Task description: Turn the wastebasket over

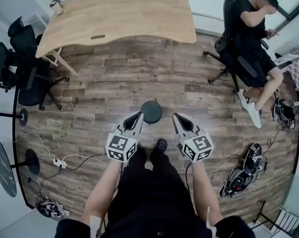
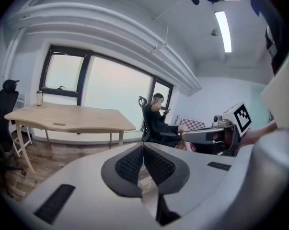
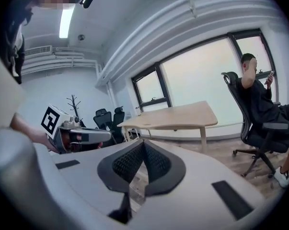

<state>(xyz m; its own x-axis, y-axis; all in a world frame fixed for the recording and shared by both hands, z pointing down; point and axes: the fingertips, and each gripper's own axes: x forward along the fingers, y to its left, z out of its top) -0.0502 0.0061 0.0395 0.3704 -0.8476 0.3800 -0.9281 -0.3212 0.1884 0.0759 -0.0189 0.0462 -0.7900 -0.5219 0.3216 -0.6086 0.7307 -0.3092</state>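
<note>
The dark grey round wastebasket [image 1: 151, 111] sits on the brown wood-plank floor [image 1: 119, 83], just ahead of the black shoe [image 1: 161, 144] of the person carrying my rig. From the head view I look straight down on it and see only a flat dark disc, so I cannot tell whether its mouth or its base faces up. Neither tool touches it.

The white left gripper [image 1: 140, 114] and the white right gripper [image 1: 174, 115] hang side by side above the floor, and in that view the basket shows between their tips. In each gripper's own view the black ribbed pads [image 2: 130, 164] are pressed together with nothing between them, so both are empty. They point out across the room rather than at the floor.

Farther off stands a light wooden desk with a curved edge [image 1: 119, 14], with black office chairs [image 1: 28, 68] to its left. A person in black clothes [image 1: 253, 29] sits in another office chair to the right, well apart from the basket. White cables [image 1: 65, 160] trail over the floor at the left.
</note>
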